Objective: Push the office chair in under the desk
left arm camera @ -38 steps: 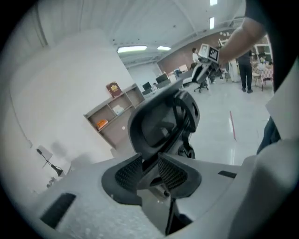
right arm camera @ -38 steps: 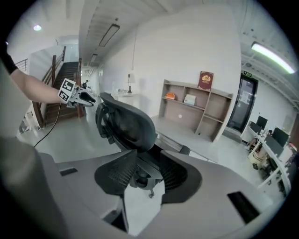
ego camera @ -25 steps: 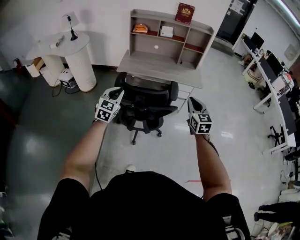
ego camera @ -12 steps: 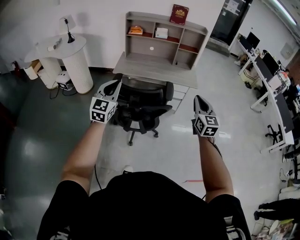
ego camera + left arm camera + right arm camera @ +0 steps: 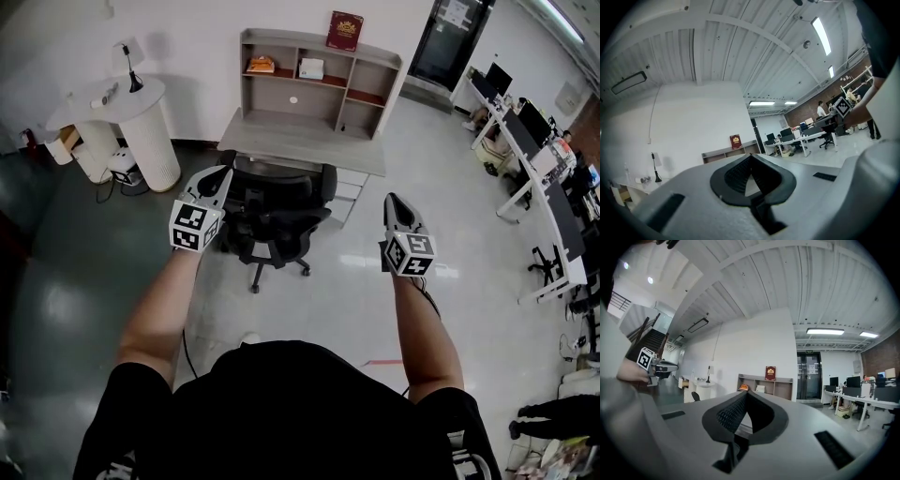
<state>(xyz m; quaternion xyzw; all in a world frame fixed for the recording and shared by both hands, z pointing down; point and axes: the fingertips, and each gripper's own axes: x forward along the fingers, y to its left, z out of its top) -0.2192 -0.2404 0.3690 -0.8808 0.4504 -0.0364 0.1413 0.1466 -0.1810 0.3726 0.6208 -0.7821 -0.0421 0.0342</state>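
At the front edge of the surface (image 5: pixel 302 141), seat seemingly tucked partly beneath: office chair (image 5: pixel 277 211), standing upright, backrest turned toward the person, front facing the shelves (image 5: pixel 319 70). Held level and apart from it, left claw (image 5: pixel 221 174) and right claw (image 5: pixel 391 200), both clenched on nothing. Probably pushing finished, hence no contact.

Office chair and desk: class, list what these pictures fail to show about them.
- Office chair seat: head view, hidden by the chair's own back and the desk top.
- Red book cover print: head view, too small.
- Orange item on the shelf: head view, too small to identify.
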